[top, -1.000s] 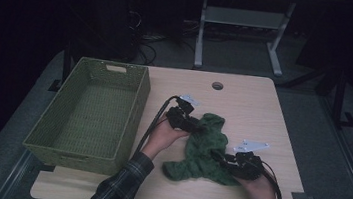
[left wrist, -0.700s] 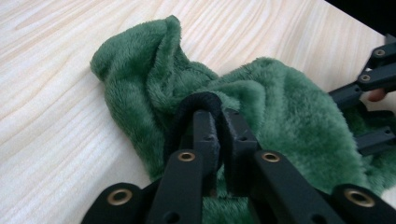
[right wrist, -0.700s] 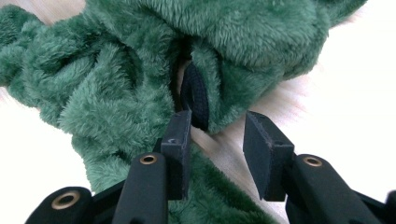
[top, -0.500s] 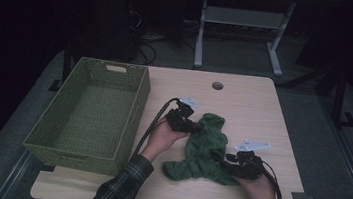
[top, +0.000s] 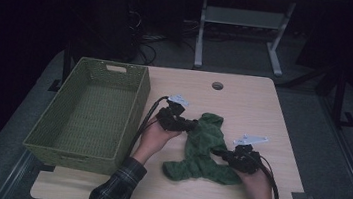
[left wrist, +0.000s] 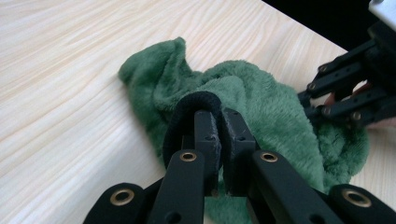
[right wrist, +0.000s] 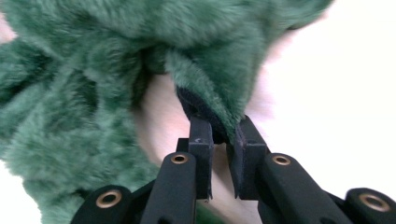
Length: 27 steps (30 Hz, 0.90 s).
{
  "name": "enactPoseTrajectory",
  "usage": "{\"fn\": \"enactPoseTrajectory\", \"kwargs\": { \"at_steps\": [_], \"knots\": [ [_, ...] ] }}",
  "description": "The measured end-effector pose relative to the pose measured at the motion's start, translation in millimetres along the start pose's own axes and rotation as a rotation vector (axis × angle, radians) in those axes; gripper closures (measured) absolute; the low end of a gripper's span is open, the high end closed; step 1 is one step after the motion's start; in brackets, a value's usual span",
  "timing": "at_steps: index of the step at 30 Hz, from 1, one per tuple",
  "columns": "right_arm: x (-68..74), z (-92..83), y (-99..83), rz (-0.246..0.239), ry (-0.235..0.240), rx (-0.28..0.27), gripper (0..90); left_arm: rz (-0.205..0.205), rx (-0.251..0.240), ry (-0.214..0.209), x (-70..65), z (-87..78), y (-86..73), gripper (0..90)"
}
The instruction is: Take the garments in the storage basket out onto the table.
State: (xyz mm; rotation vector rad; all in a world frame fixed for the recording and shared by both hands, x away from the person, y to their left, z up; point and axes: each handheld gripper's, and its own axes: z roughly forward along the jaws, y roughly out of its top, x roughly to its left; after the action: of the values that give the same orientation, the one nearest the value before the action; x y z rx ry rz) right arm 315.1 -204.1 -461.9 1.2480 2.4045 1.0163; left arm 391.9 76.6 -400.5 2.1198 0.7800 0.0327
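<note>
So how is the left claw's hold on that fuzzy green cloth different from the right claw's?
The left claw pinches a black trimmed edge at the side of the green cloth nearer the basket; the right claw pinches a green fold with dark trim at the opposite side. The left jaws stand nearly together; the right show a gap, having just closed. Both are shut on the cloth.

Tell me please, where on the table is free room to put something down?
The table is bare between the round hole and its right edge, and along the front edge below the green cloth. The green basket is empty inside. The middle is crowded: both grippers grip the cloth there.
</note>
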Motion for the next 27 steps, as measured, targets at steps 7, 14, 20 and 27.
{"fn": "enactPoseTrajectory", "kwargs": {
  "at_steps": [7,14,20,27],
  "knots": [
    [-12.8,-34.6,13.0,-0.028,-0.054,-0.095,82.9,-0.022,0.030,0.034,-7.2,-13.4,-19.2,86.2],
    [-13.2,-28.5,19.3,-0.069,-0.018,-0.077,82.7,-0.057,0.084,0.072,-9.7,-7.3,-48.9,86.2],
    [-7.2,-4.5,19.7,-0.083,0.034,-0.033,81.7,-0.089,0.146,0.097,-1.4,1.2,-68.0,86.1],
    [-2.8,-7.3,20.3,-0.107,0.023,-0.026,69.3,-0.076,0.117,0.113,-7.2,-5.8,-62.9,72.4]
  ]
}}
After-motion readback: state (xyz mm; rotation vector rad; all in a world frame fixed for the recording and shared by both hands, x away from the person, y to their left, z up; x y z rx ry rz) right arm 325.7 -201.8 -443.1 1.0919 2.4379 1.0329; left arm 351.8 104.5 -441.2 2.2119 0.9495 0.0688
